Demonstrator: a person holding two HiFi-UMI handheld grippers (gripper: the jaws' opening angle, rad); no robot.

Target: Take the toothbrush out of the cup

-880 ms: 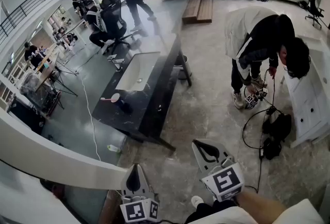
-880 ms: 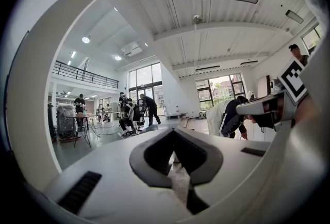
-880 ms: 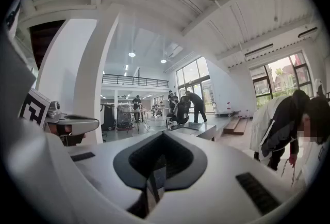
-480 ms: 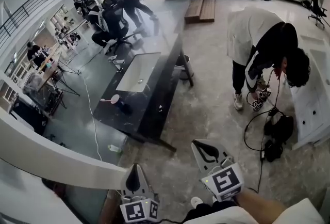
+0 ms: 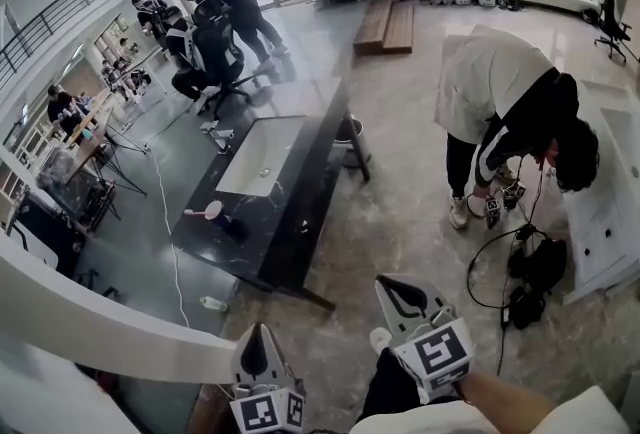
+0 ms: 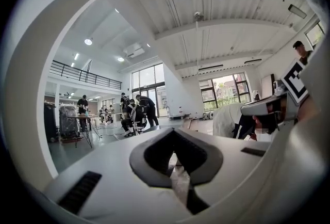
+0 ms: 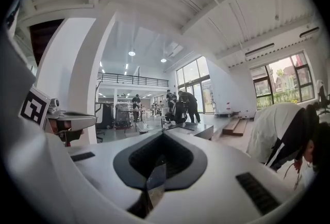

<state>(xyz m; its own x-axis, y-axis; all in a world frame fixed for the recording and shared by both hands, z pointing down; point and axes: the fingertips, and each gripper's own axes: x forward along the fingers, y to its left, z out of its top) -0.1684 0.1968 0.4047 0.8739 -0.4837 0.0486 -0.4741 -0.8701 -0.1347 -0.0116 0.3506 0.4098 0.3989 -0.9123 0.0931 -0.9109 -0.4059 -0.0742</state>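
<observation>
A white cup (image 5: 212,211) stands near the front left corner of a black counter (image 5: 300,192), and a pink toothbrush (image 5: 194,213) sticks out of it to the left. Both grippers are far from the counter, low in the head view and held level over the floor. My left gripper (image 5: 255,336) is shut with nothing in it, and its jaws meet in the left gripper view (image 6: 172,138). My right gripper (image 5: 396,288) is also shut and empty (image 7: 162,139). The cup is too small to make out in either gripper view.
A white sink (image 5: 260,157) is set in the counter, and a dark object (image 5: 233,226) lies beside the cup. A person (image 5: 505,102) bends over cables (image 5: 500,252) at the right, by a white cabinet (image 5: 605,212). A white curved beam (image 5: 100,307) crosses the lower left. A small bottle (image 5: 213,304) lies on the floor.
The head view has shifted a little, so the counter and cup sit slightly higher and to the left. The bent person has shifted. Both grippers stay shut at the bottom edge.
</observation>
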